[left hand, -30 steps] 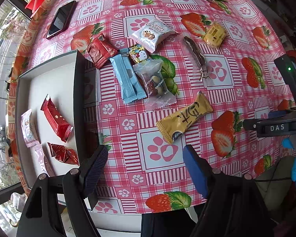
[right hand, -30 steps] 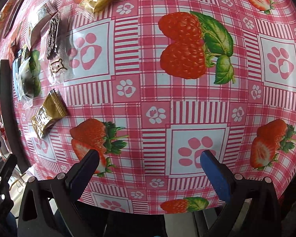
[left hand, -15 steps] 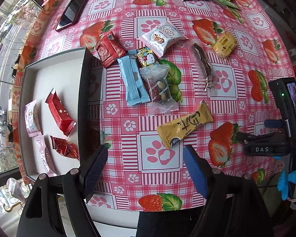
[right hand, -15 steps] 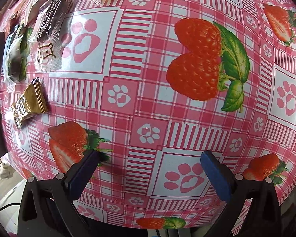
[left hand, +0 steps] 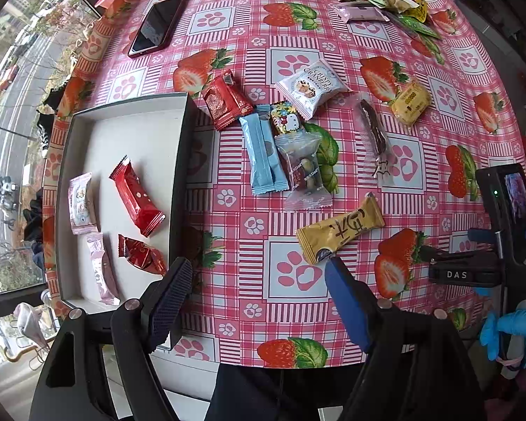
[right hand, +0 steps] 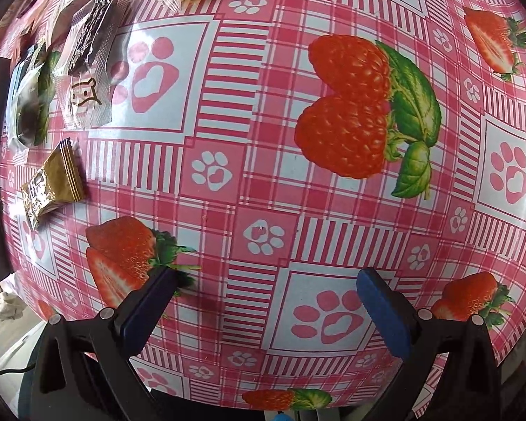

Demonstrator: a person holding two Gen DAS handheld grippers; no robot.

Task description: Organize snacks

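The left gripper (left hand: 259, 280) hangs wide apart and empty above the worktop (left hand: 235, 235), just right of the grey tray (left hand: 122, 112). The tray holds 4 wrapped snacks, among them a red packet (left hand: 136, 194). Right of the tray lies a yellow bar (left hand: 340, 229), near the gripper's right fingertip. The right gripper (right hand: 266, 287) is also spread wide, holding nothing.

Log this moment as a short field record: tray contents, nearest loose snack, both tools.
tray: white tray holding four wrapped snacks, among them a red packet
nearest loose snack: yellow bar, on the tablecloth just ahead of the left tool
left tool: open, empty
right tool: open, empty, over bare tablecloth
other: phone at the far edge
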